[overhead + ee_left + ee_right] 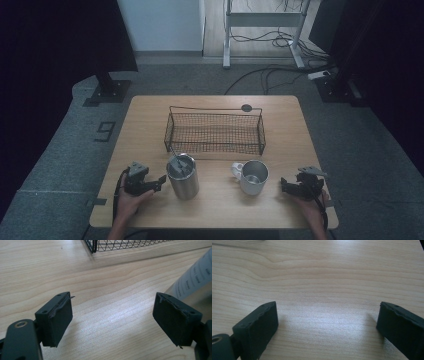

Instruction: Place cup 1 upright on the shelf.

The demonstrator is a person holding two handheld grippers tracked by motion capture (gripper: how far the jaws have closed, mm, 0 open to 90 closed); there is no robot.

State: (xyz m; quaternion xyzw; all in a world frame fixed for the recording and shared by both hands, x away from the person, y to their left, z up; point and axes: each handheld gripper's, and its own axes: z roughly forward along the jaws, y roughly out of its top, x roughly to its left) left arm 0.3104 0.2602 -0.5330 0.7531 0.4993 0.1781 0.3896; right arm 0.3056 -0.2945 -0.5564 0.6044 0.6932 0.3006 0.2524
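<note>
From the high view, the left tool rests on the near left part of the wooden surface, held by a hand, with the steel tumbler just beside it to the right, not touching. The right tool rests near the right edge, and the steel mug stands a little to its left, apart from it. A wire basket sits farther back, in the middle. In the left gripper view, the left tool stands wide with bare wood between its jaws; the tumbler rises just past the right jaw, and the basket corner lies far ahead. In the right gripper view, the right tool stands wide over bare surface.
</note>
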